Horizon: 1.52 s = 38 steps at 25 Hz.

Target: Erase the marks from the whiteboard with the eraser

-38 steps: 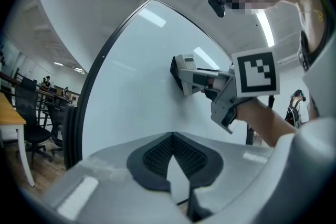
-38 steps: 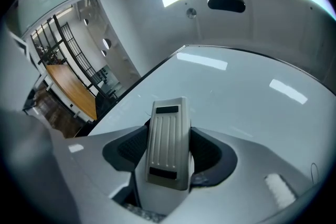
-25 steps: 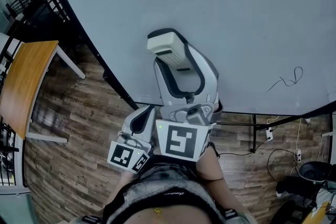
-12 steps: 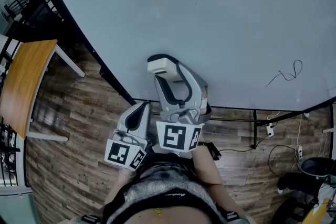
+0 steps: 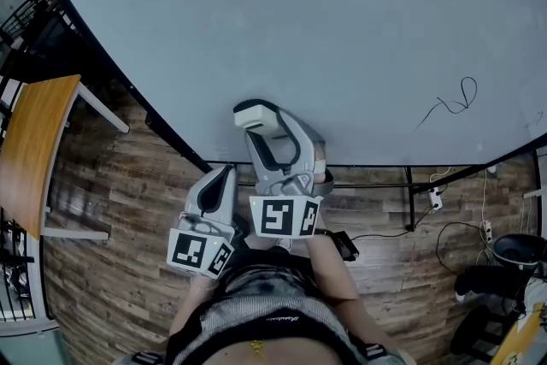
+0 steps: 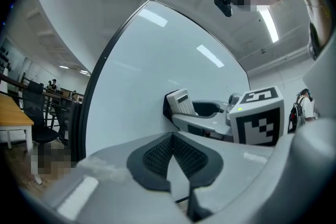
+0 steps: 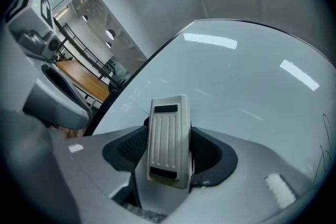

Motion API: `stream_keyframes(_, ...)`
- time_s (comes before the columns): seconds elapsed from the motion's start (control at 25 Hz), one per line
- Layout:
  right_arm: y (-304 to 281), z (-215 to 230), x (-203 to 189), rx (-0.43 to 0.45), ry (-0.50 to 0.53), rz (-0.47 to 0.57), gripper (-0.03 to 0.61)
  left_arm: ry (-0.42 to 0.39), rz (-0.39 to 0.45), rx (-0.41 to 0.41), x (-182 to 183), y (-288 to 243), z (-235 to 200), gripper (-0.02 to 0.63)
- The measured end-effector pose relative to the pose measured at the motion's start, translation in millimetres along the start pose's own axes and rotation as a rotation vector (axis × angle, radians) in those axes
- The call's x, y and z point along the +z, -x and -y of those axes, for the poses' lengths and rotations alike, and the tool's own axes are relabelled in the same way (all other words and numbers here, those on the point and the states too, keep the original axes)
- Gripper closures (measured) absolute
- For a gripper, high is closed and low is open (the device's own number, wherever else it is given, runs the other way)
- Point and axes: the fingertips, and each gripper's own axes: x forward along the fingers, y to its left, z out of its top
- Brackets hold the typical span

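Right gripper view: eraser [image 7: 168, 139] clamped between 2 jaws, its underside hidden.

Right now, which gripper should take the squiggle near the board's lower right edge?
Right. The right gripper is shut on the eraser, at the whiteboard's lower edge and nearer the squiggle. The left gripper is shut, empty, and sits lower, off the board.

A pale, ribbed eraser [image 5: 259, 116], clamped lengthwise between the jaws of the right gripper [image 7: 168, 144], rests felt-side against the whiteboard [image 5: 342, 13] near its lower edge; a thin black squiggle [image 5: 446, 103] lies well right of the jaws
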Motion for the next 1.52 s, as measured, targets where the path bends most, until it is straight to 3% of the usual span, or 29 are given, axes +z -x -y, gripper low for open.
stream_keyframes(0.16,2.2,1.9,6.8,0.043,0.017,0.005,0.316,-0.018,-0.014,0.015,-3.9,-1.0,-0.2,0.611)
stream_keyframes(0.32,6.5,23.2,47.1,0.046,0.004,0.079,0.316,-0.014,-0.001,0.033,-1.0,0.1,-3.0,0.611)
stream_keyframes(0.52,7.3,54.8,96.1,-0.007,-0.02,0.162,0.316,-0.013,0.011,0.059,3.4,8.8,-5.4,0.611)
stream_keyframes(0.68,-5.1,60.2,108.3,-0.035,0.012,0.19,0.316,-0.017,0.022,0.076,6.1,16.3,-7.7,0.611)
stream_keyframes(0.88,-12.7,46.2,99.7,-0.08,0.1,0.189,0.316,-0.038,0.03,0.106,11.5,20.7,-17.9,0.611)
stream_keyframes(1.04,-15.6,26.2,80.8,-0.036,0.082,0.17,0.318,-0.06,0.049,0.112,19.6,18.1,-22.1,0.611)
stream_keyframes(1.52,-12.4,-4.7,33.6,0.062,0.133,0.05,0.316,-0.013,0.04,0.087,7.9,12.3,-16.9,0.611)
